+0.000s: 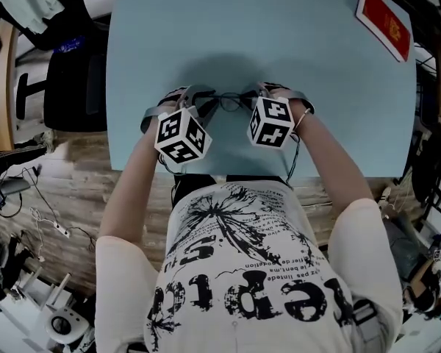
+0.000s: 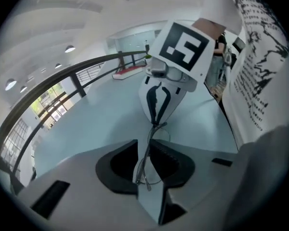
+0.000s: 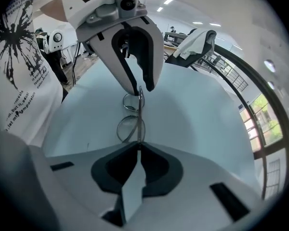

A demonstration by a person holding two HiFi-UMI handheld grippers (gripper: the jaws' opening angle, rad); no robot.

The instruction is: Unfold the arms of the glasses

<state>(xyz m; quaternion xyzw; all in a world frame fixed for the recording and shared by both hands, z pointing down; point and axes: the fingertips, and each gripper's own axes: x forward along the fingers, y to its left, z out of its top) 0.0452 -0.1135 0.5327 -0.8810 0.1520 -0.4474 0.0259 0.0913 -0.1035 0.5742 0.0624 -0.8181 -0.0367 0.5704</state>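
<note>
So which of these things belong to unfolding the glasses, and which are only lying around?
For the job: glasses; right gripper, shut on them; left gripper, jaws apart around them.
Only lying about: red flat packet on the table corner; black chair beside the table.

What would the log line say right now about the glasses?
task: unfold glasses arms | left gripper: open, glasses between jaws | right gripper: shut on glasses

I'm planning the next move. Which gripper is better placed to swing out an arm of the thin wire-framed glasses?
Left, probably. The right gripper is clamped on the thin wire-framed glasses, steadying them; the left gripper has its jaws apart around the frame, free to take an arm.
</note>
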